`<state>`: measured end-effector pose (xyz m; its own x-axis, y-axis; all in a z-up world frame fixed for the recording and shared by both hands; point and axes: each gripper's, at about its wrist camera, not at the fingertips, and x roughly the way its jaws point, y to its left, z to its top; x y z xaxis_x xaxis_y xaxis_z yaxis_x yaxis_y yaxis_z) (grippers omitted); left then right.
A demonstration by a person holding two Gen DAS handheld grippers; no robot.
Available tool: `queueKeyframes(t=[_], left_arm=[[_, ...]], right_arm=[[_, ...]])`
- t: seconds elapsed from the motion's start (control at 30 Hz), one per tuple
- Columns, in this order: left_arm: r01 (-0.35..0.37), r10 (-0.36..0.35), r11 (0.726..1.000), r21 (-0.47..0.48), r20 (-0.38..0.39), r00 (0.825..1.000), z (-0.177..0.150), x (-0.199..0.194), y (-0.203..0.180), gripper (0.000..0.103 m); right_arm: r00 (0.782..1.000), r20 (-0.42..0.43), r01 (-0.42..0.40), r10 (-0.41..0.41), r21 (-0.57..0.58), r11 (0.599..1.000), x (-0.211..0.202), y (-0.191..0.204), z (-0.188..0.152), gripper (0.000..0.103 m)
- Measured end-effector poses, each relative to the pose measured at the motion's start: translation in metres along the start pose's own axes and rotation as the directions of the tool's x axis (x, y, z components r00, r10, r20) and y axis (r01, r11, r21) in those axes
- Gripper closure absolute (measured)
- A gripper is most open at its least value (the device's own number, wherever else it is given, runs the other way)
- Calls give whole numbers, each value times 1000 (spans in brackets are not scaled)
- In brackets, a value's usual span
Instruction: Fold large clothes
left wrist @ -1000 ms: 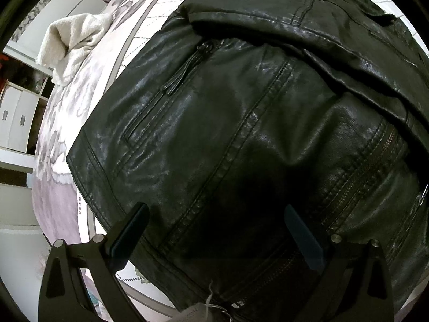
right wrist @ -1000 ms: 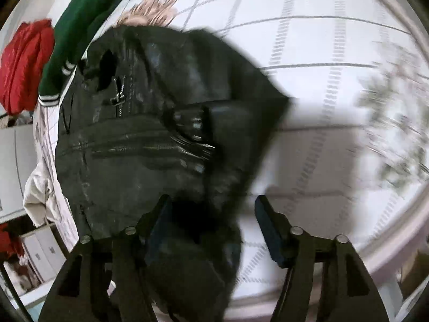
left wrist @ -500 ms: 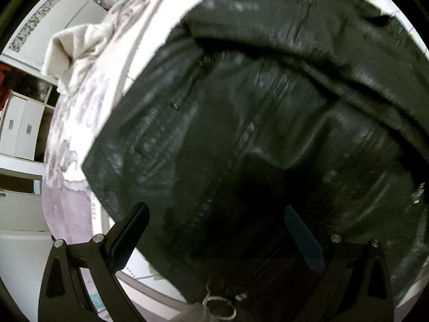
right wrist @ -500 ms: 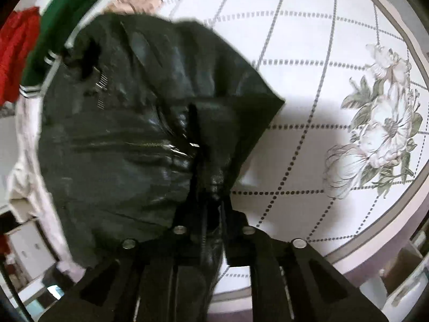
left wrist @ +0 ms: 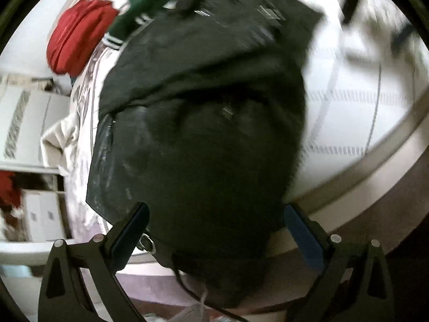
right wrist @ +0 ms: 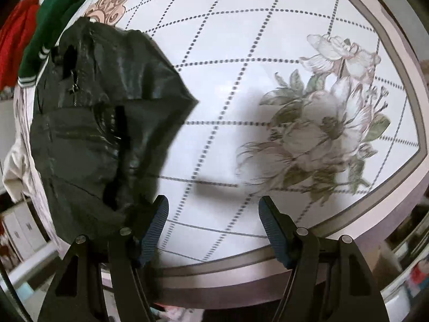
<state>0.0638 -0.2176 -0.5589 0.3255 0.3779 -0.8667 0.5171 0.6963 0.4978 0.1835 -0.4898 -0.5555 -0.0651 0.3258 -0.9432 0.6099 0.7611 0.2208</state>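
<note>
Motion blur is smearing the whole left wrist view, so the seams and zips of the black jacket [left wrist: 203, 139] are dissolving into streaks. The jacket's near end is dropping out of sight between the left gripper [left wrist: 214, 230] jaws, and whether they are touching it is impossible to tell. A dark shape at the top right is staying too blurred to identify. The red garment [right wrist: 18, 35] and green garment [right wrist: 61, 8] are running off the right wrist view's edge. The jacket is hiding the flowered bedspread [right wrist: 268, 94] beneath it.
</note>
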Motion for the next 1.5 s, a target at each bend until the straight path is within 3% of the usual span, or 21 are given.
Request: queueKeyframes(t=[0.07, 0.13, 0.23, 0.33, 0.43, 0.5, 0.53, 0.57, 0.6, 0.67, 0.73, 0.8, 0.9, 0.93, 0.97, 1.0, 1.03, 1.13, 1.27, 1.43, 1.5], left_arm=[[-58, 60, 997, 42, -54, 997, 2, 19, -20, 0], [-71, 72, 997, 24, -79, 994, 6, 30, -24, 0], [-91, 89, 996, -23, -90, 992, 16, 34, -15, 0], [-163, 159, 986, -40, -90, 983, 20, 41, 2, 0], [-135, 124, 987, -92, -118, 985, 22, 54, 20, 0], [-97, 80, 987, -131, -124, 989, 22, 59, 29, 0], [-78, 60, 985, -154, -117, 991, 21, 59, 34, 8], [-53, 36, 983, -173, -101, 994, 20, 56, 38, 28], [-13, -4, 980, -197, -89, 996, 19, 54, 41, 39], [50, -64, 976, -213, -58, 996, 18, 47, 42, 78], [49, -57, 981, -187, -38, 998, 19, 42, 40, 86], [49, -55, 983, -179, -31, 998, 20, 40, 38, 88], [54, -60, 981, -188, -27, 998, 20, 39, 42, 91], [56, -61, 980, -191, -23, 998, 21, 38, 44, 93], [59, -64, 979, -193, -21, 998, 21, 37, 46, 94], [63, -68, 979, -194, -18, 998, 21, 34, 47, 94], [68, -72, 978, -196, -14, 997, 20, 31, 48, 95], [91, -94, 971, -222, -1, 996, 15, 17, 56, 96], [184, -186, 949, -256, 20, 982, -5, -27, 60, 96], [362, -367, 883, -297, 43, 929, -19, -94, 63, 97], [396, -397, 861, -320, 65, 915, -14, -107, 77, 97]], right_arm=[[1000, -7, 7, -7, -32, 999, -1, -4, 2, 32], [1000, -13, -8, 8, -56, 998, -2, -9, 6, 32], [999, -23, -30, 29, -77, 997, -1, -15, 13, 32], [997, -33, -68, 65, -95, 993, 9, -14, 25, 32], [990, -36, -142, 140, -89, 986, 18, -15, 35, 32], [970, -32, -243, 241, -72, 967, 24, -17, 44, 31], [954, -28, -301, 300, -65, 951, 26, -18, 47, 29], [926, -28, -378, 377, -57, 924, 29, -18, 51, 23], [895, -30, -445, 444, -49, 894, 32, -17, 54, 20], [851, -45, -524, 522, -27, 851, 41, -13, 58, 16], [816, -70, -575, 573, -3, 818, 52, -4, 62, 13], [810, -73, -583, 582, 9, 812, 58, 8, 64, 6], [837, -55, -545, 544, 8, 838, 62, 27, 66, 8], [845, -53, -533, 532, -5, 846, 60, 32, 65, 28], [862, -51, -505, 504, -16, 863, 58, 34, 66, 62], [870, -55, -492, 491, -22, 870, 58, 35, 65, 65], [860, -60, -508, 506, -14, 862, 58, 34, 65, 72], [860, -64, -508, 506, -15, 861, 48, 30, 62, 79], [867, -86, -493, 491, -9, 870, 6, 8, 42, 81], [906, -106, -407, 409, 44, 912, -72, -47, 6, 81], [929, -101, -356, 356, 20, 934, -102, -52, 0, 81]])
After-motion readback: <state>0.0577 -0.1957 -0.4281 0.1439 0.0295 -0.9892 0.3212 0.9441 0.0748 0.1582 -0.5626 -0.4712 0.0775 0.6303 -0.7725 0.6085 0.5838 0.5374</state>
